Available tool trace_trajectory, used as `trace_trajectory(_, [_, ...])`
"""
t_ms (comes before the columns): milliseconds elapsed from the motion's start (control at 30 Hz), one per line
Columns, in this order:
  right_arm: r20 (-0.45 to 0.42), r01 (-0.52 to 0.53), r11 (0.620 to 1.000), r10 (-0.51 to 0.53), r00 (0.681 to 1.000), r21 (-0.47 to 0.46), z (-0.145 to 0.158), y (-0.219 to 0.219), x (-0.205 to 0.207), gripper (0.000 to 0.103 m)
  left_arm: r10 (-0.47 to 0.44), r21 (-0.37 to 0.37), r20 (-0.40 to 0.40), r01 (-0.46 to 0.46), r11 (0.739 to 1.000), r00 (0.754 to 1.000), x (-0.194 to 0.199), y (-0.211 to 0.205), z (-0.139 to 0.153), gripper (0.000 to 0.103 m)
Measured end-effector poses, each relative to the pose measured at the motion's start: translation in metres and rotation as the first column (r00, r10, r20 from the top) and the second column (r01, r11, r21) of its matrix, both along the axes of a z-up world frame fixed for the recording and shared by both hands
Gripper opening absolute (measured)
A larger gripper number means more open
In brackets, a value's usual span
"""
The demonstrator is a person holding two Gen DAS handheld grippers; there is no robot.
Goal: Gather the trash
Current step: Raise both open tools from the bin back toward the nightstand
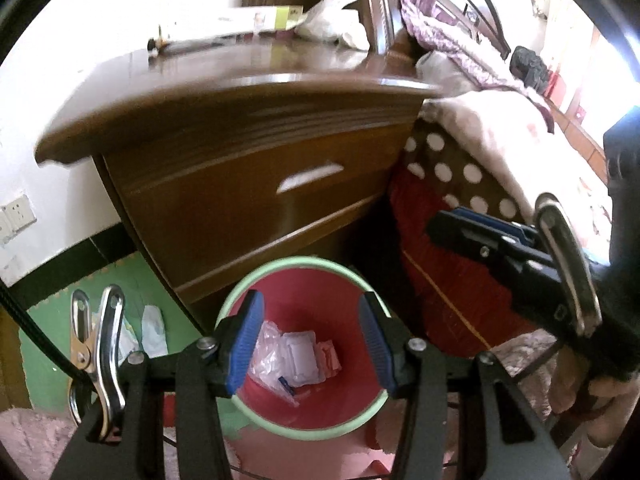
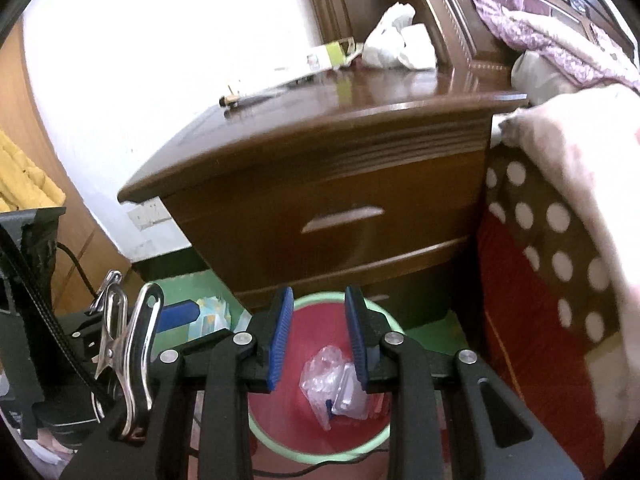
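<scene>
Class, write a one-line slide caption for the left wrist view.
Left tool, open and empty, above the red bin holding plastic wrappers, before a wooden nightstand.

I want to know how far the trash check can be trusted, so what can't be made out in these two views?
- Bin bottom: left wrist view, the left gripper covers part of the wrappers.
- Items on the nightstand: right wrist view, the box is blurred and overexposed, print unreadable.
- Floor scraps: left wrist view, too small and partly behind the clip.
</scene>
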State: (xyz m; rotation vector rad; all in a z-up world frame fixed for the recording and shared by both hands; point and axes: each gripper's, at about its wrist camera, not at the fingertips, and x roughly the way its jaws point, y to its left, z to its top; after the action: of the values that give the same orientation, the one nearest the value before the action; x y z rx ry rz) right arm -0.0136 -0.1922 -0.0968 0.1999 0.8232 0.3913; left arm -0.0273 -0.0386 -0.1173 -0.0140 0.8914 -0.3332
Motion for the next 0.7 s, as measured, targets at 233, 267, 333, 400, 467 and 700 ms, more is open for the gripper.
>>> trace_trajectory(233, [0.050, -0.001, 1.000, 0.001, 0.999, 0.002, 0.028, -0.008, 0.005, 0.028, 0.002, -0.004, 0.054, -0.002, 1.000, 0.999, 0.001, 0.003, 0.030, 0.051])
trace_trajectory(267, [0.056, -0.002, 1.000, 0.002, 0.998, 0.002, 0.031, -0.010, 0.006, 0.028, 0.004, -0.005, 0.059, -0.004, 1.000, 0.998, 0.001, 0.004, 0.033, 0.051])
trace_trajectory(333, [0.066, -0.003, 1.000, 0.002, 0.998, 0.007, 0.037, -0.011, 0.007, 0.028, 0.014, -0.007, 0.067, -0.013, 1.000, 0.998, 0.003, 0.007, 0.040, 0.051])
trace_trajectory(400, [0.076, -0.005, 1.000, 0.004, 0.997, 0.013, 0.042, -0.013, 0.009, 0.028, 0.026, -0.005, 0.075, -0.026, 1.000, 0.997, 0.006, 0.010, 0.047, 0.051])
trace_trajectory(467, [0.084, -0.006, 1.000, 0.005, 0.996, 0.013, 0.045, -0.014, 0.010, 0.028, 0.035, -0.001, 0.087, -0.035, 0.999, 0.996, 0.008, 0.014, 0.055, 0.051])
trace_trajectory(700, [0.100, -0.034, 0.999, 0.032, 0.995, 0.019, 0.055, -0.009, 0.021, 0.028, 0.074, 0.027, 0.127, -0.078, 0.997, 0.989, 0.026, 0.028, 0.079, 0.051])
